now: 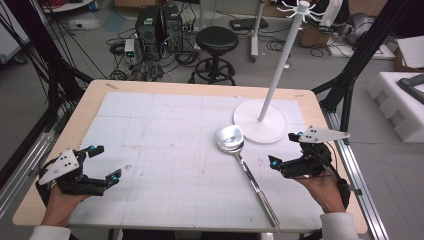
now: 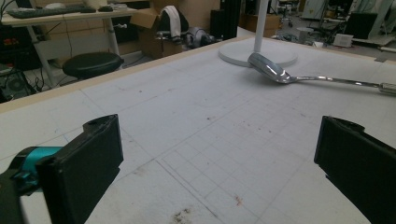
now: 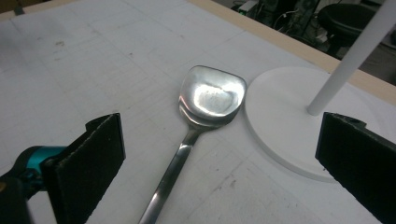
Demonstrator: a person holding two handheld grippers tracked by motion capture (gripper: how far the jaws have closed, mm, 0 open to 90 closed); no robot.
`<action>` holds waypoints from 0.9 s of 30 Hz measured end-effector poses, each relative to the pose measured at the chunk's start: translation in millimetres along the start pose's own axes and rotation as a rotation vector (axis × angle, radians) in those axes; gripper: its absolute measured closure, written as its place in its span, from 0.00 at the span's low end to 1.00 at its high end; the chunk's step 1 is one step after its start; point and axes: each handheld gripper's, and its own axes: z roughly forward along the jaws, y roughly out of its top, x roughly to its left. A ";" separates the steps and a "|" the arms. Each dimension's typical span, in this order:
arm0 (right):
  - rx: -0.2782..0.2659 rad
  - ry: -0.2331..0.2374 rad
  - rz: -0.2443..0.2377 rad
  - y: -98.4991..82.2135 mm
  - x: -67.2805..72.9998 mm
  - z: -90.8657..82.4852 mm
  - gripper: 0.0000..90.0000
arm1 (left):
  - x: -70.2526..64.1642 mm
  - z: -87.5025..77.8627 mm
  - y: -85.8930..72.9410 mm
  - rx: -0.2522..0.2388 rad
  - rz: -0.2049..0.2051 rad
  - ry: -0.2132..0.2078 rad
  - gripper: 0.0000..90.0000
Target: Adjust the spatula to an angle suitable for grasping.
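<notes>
spatula (image 1: pixel 243 161) mid-table, right gripper (image 1: pixel 284 149) beside

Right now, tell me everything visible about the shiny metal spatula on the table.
The shiny metal spatula lies flat on the white gridded mat, ungripped. Its broad, slightly dished, mirror-bright head points toward the white round stand base, its edge at or just over the rim. The long slim handle runs back to the table's near edge.

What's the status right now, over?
Left gripper and right gripper open, empty. Metal spatula flat on table, blade touching white stand base. Nothing blocking its handle.
</notes>
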 end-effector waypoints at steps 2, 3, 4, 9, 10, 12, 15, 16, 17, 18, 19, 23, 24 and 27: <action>0.030 0.006 -0.012 4.7 0.6 2.9 0.00 | -0.1 0.1 -0.1 0.001 -0.002 -0.002 0.02; 0.040 0.012 -0.008 6.1 0.6 4.4 0.00 | -0.1 0.4 -0.1 0.001 -0.001 -0.002 0.02; 0.051 0.014 -0.011 7.3 0.4 6.0 0.00 | -0.2 0.5 -0.1 0.001 -0.001 -0.003 0.02; 0.120 0.026 -0.039 13.7 3.1 16.9 0.00 | -0.1 0.6 -0.2 0.002 -0.001 -0.003 0.02; 0.131 0.022 -0.041 14.5 3.6 19.2 0.00 | -0.1 0.6 -0.2 0.002 -0.001 -0.003 0.02; 0.159 0.017 -0.034 15.4 4.2 24.0 0.00 | 0.0 0.6 -0.2 0.002 -0.002 -0.003 0.02; 0.184 0.010 -0.023 16.0 4.5 31.3 0.00 | 0.0 0.5 -0.1 0.000 -0.003 -0.005 0.02; 0.184 0.010 -0.023 16.0 4.5 31.3 0.00 | 0.1 0.4 -0.1 -0.001 -0.002 -0.005 0.02; 0.193 0.010 -0.020 16.0 4.6 33.0 0.00 | 0.3 0.3 0.0 -0.003 -0.001 -0.002 0.02; 0.204 0.014 -0.025 16.0 4.5 36.2 0.00 | 0.3 0.3 0.0 -0.003 -0.002 -0.004 0.02; 0.224 0.014 -0.030 15.9 4.4 41.1 0.00 | 0.3 0.3 0.0 -0.003 -0.002 -0.004 0.02; 0.264 0.035 -0.030 16.0 2.6 50.1 0.00 | 0.4 0.5 0.0 -0.002 -0.002 -0.006 0.02; 0.277 0.036 -0.035 16.3 2.6 52.0 0.00 | 0.4 0.5 0.0 -0.002 -0.002 -0.006 0.02; 0.314 0.050 -0.059 16.8 3.4 57.9 0.00 | 0.8 0.7 0.0 -0.002 -0.003 -0.004 0.02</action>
